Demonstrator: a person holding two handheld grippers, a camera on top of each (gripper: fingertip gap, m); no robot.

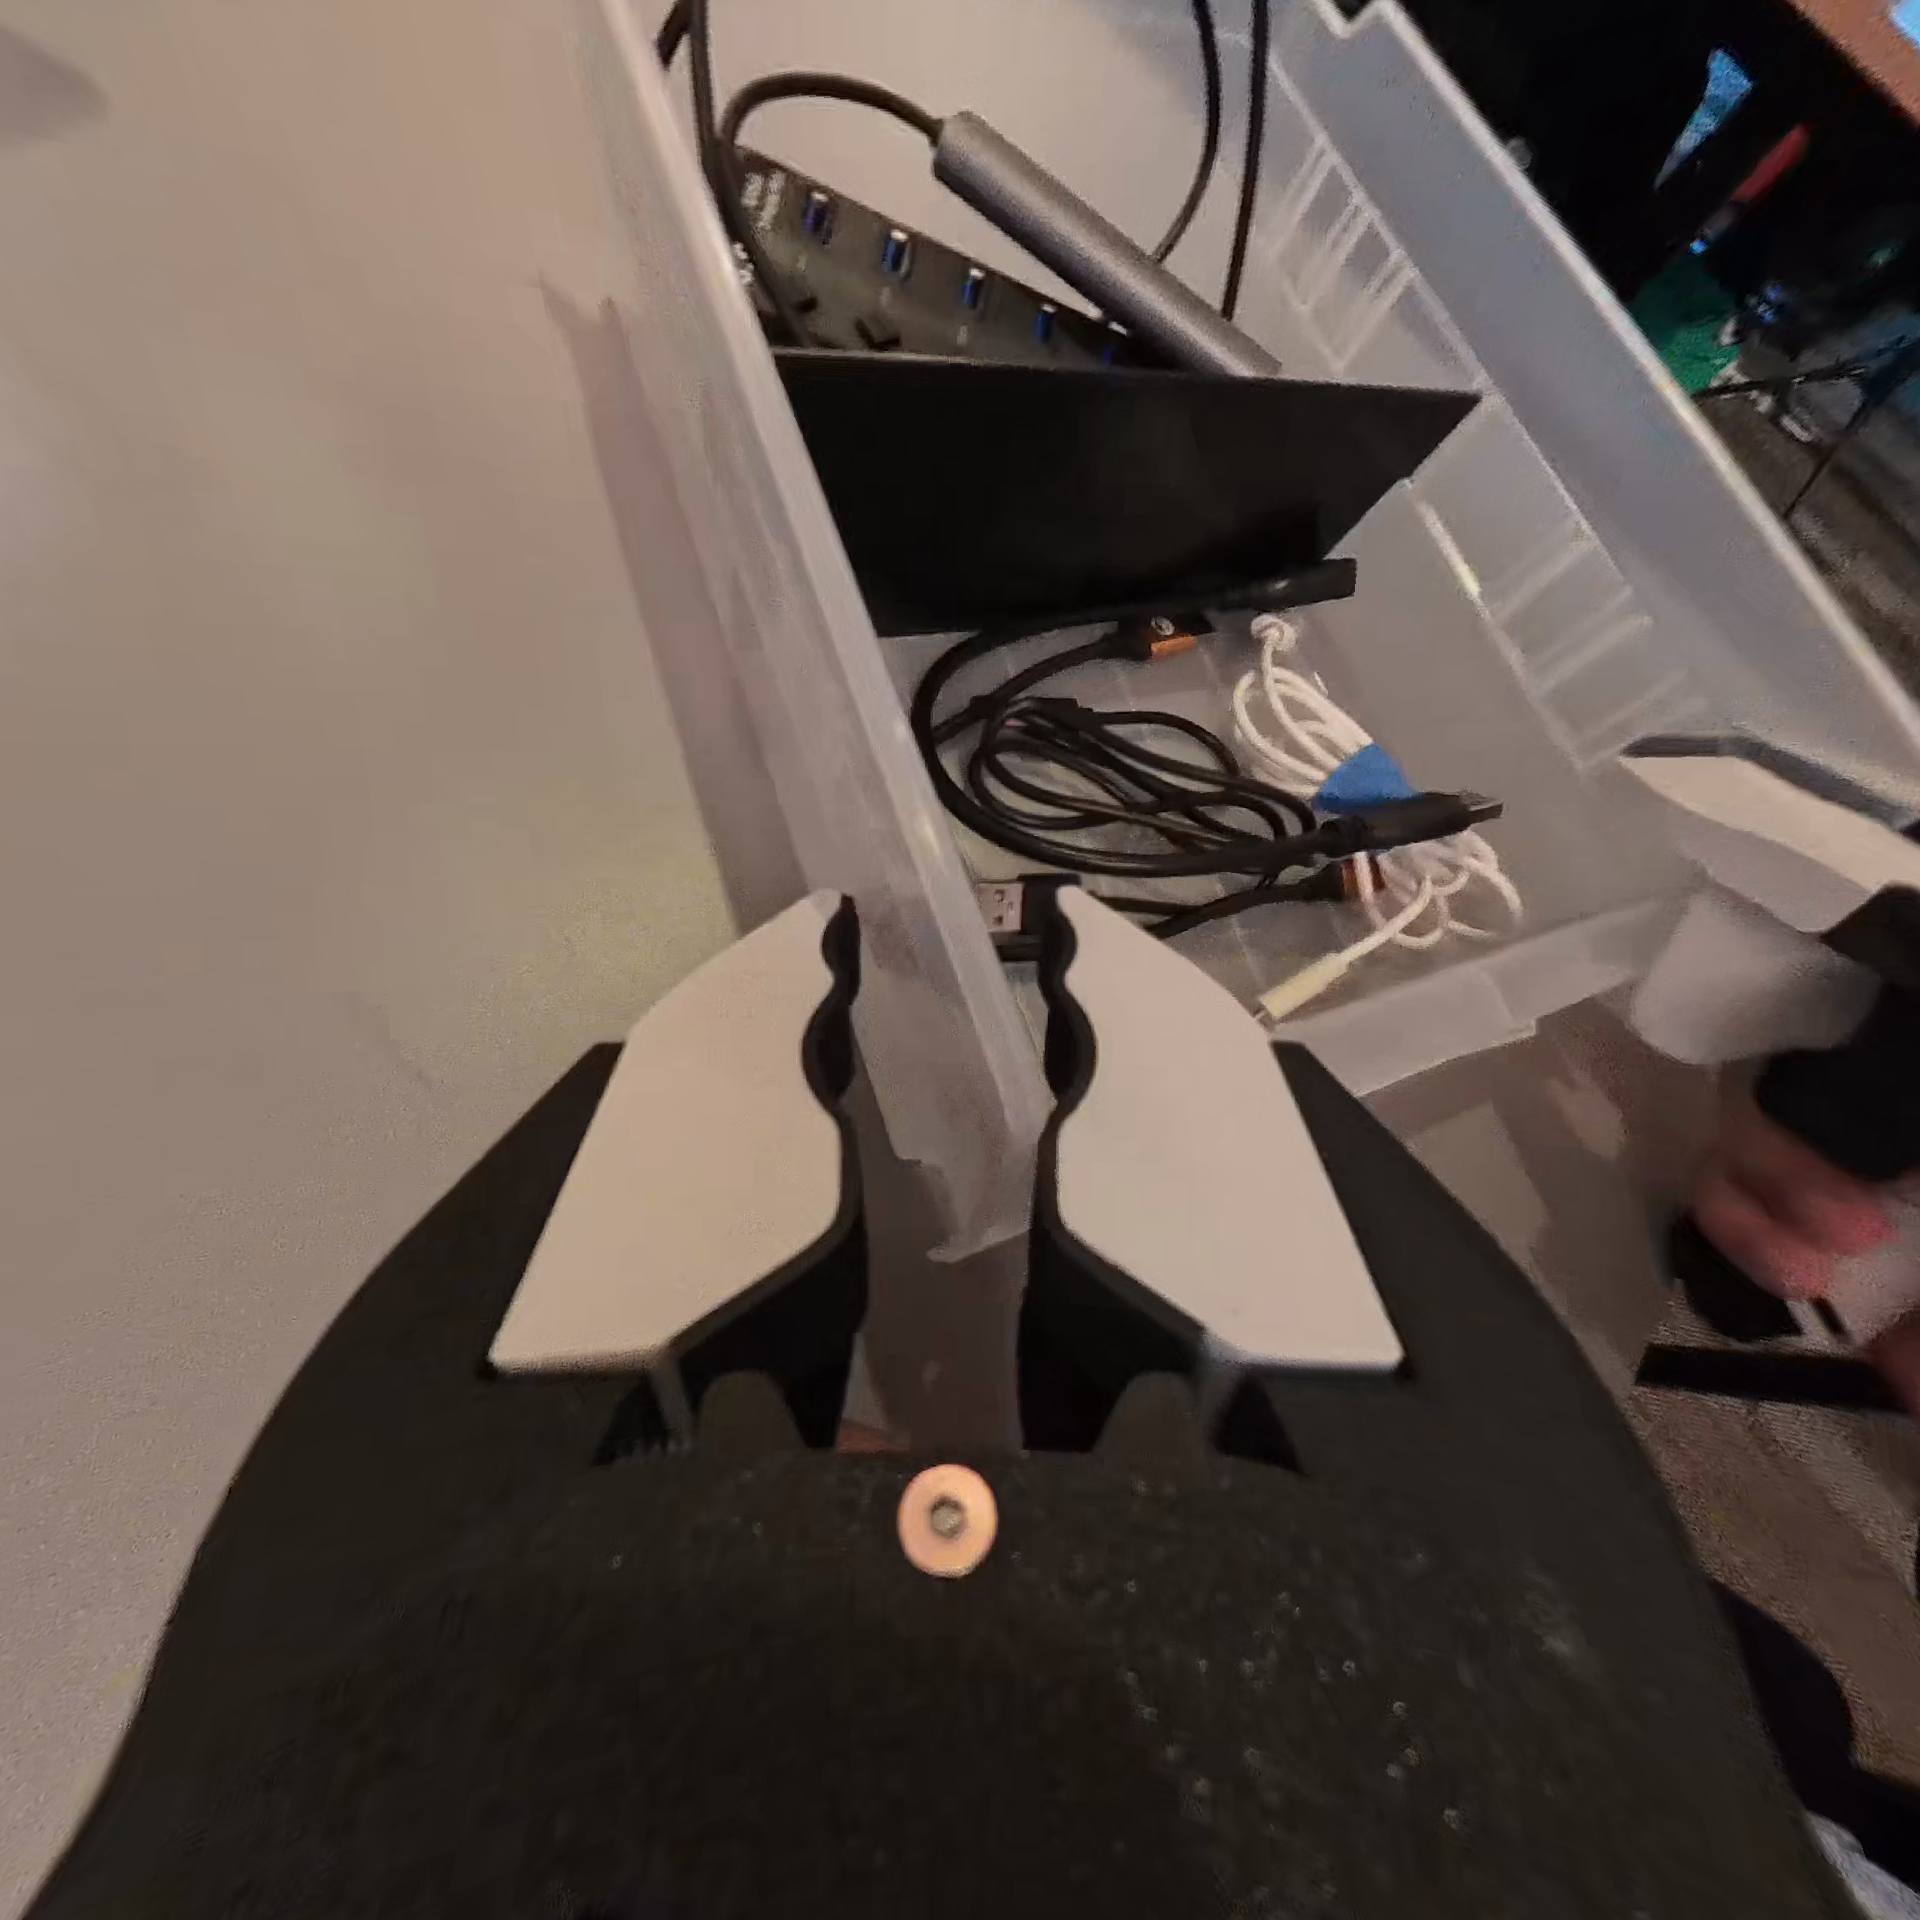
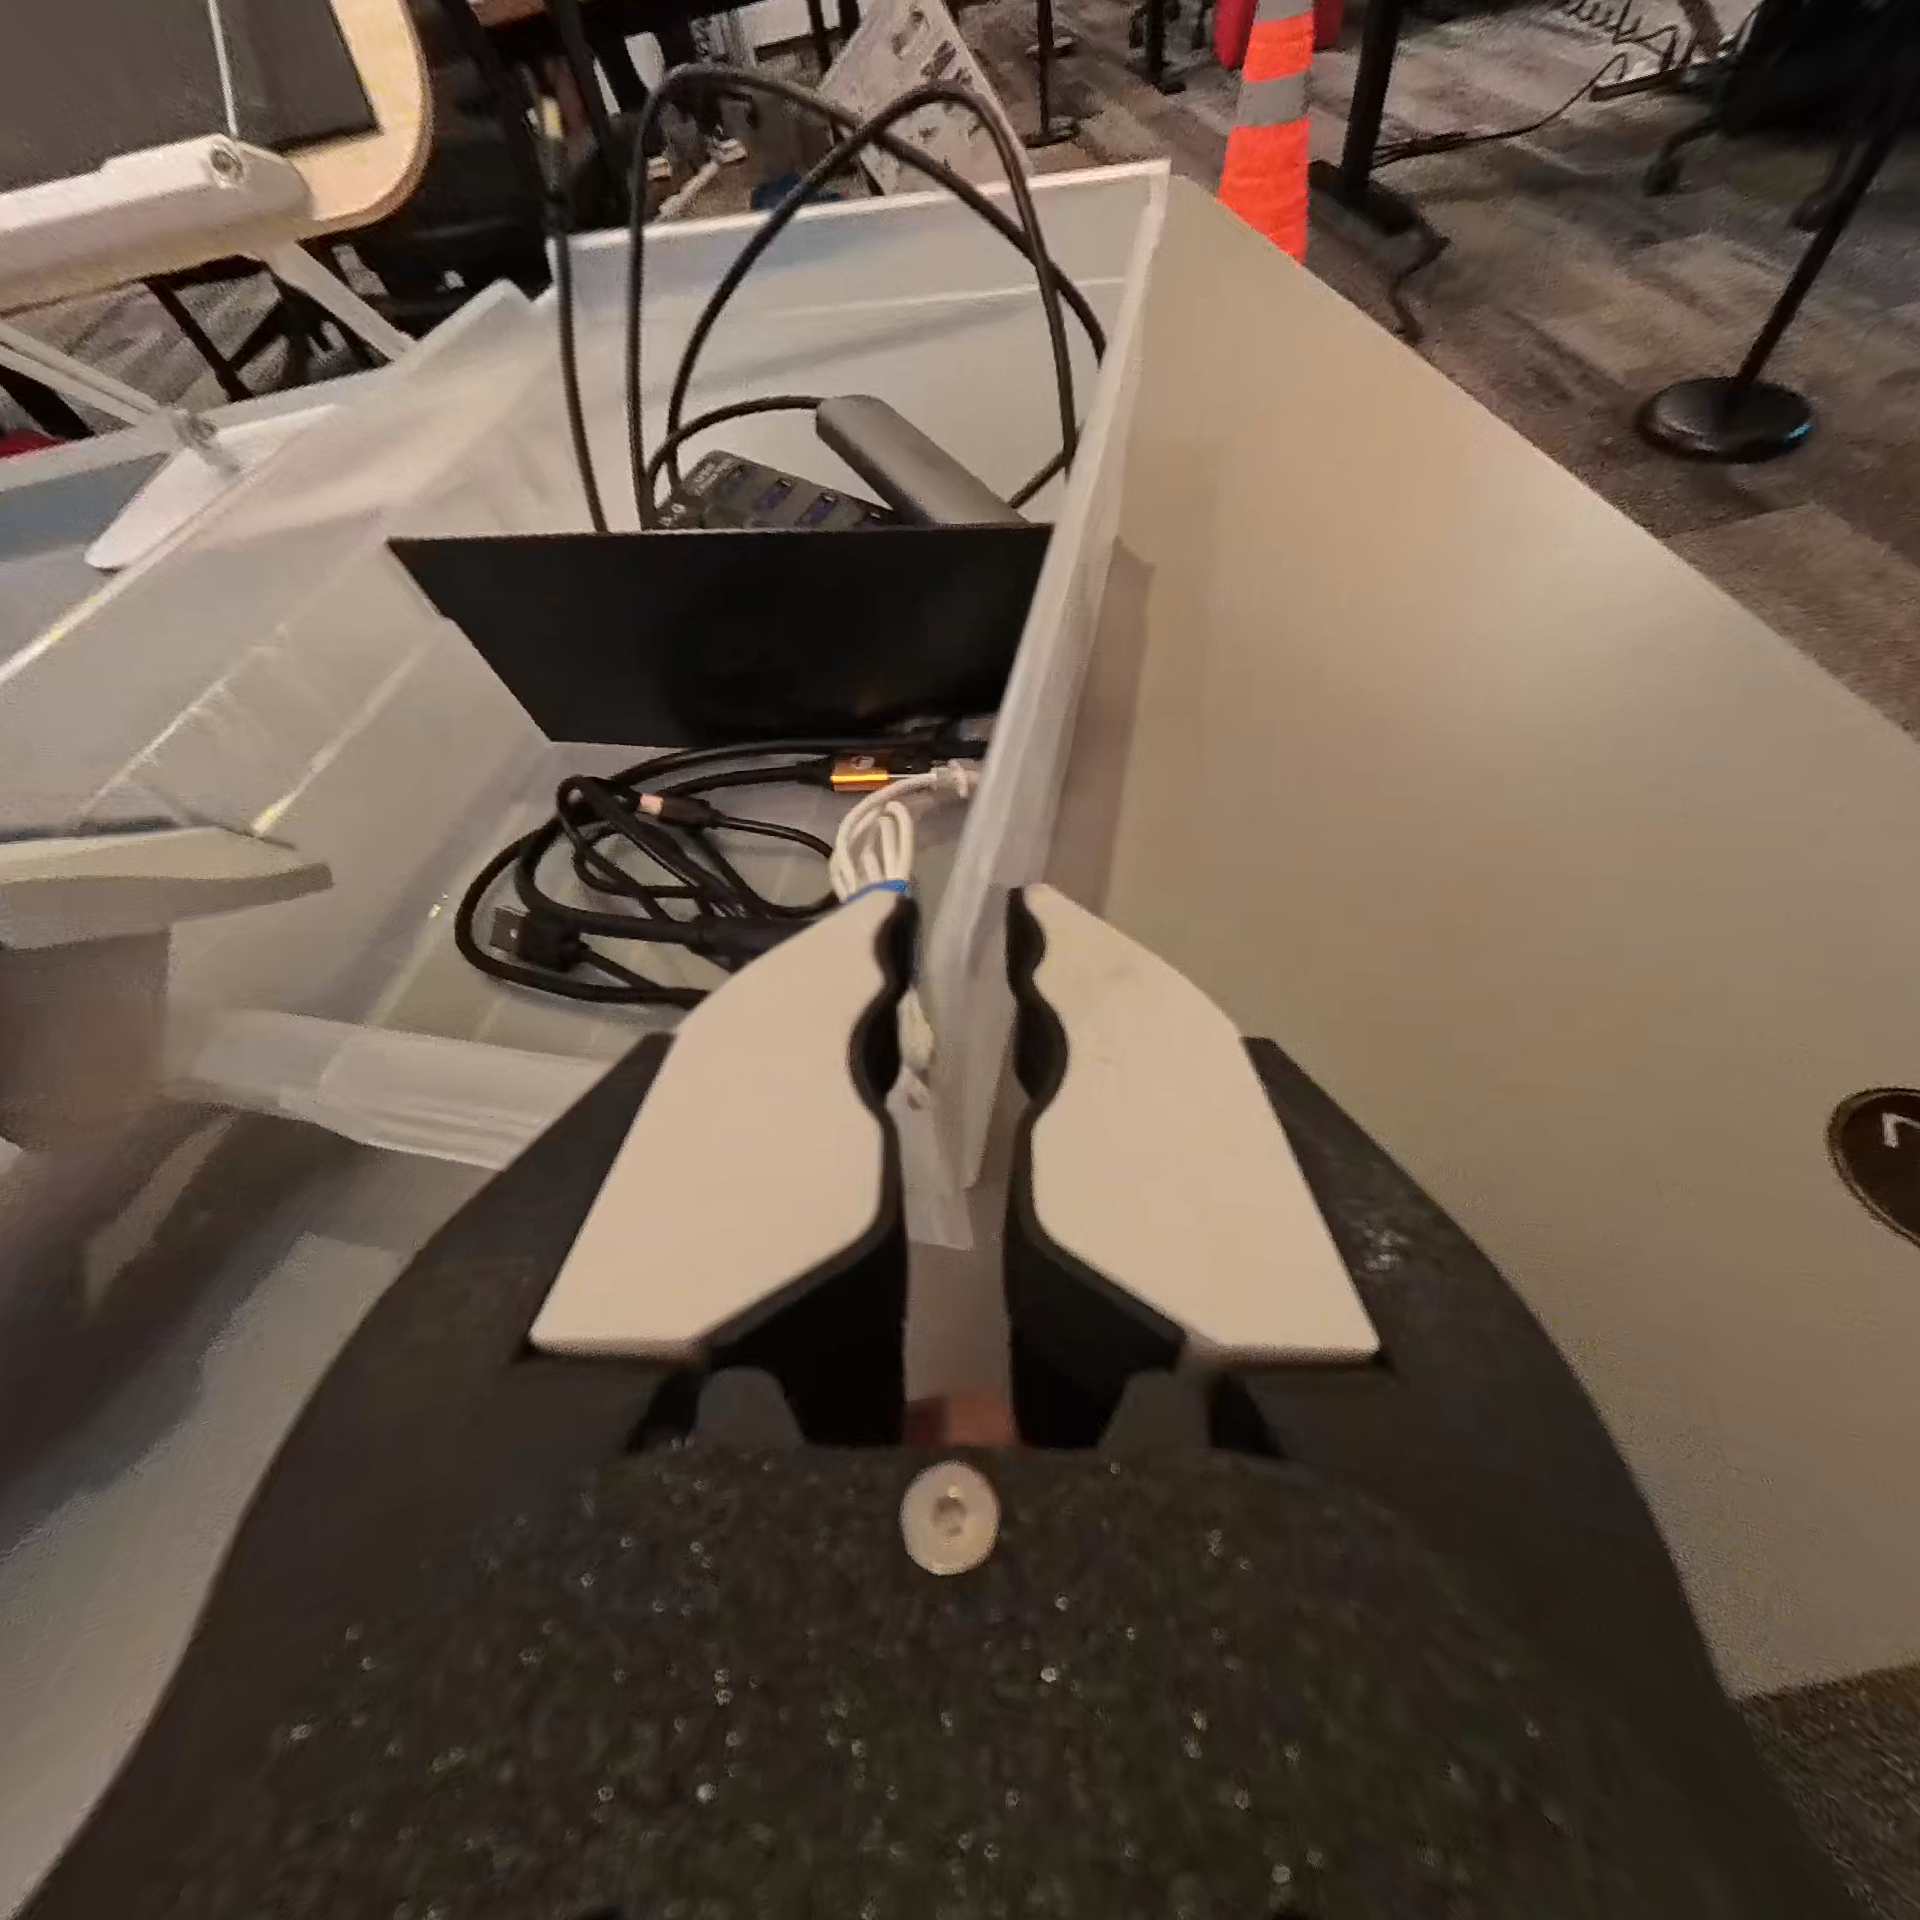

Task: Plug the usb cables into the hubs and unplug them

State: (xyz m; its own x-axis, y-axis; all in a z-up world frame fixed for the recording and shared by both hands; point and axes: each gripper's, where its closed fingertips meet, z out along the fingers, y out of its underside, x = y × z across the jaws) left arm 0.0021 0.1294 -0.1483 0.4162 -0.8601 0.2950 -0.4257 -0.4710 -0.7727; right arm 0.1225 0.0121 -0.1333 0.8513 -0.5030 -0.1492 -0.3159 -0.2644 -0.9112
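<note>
a pale bench [image 2: 1455, 935] is carrying a clear plastic bin [image 1: 1558, 582] in a cluttered room. the left tongs [image 1: 951, 925] and right tongs [image 2: 961, 914] are each straddling a bin wall, partly open, gripping nothing that i can tell. hubs [image 1: 1091, 249] are lying behind a black divider [image 1: 1091, 478], usb cables [image 1: 1122, 790] coiled in front. closing now risks tipping the bin, tangling cables.

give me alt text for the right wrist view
The right gripper straddles the side wall of a clear plastic bin, fingers apart. Inside lie coiled black cables, a white cable, a black divider and USB hubs behind it.
</note>
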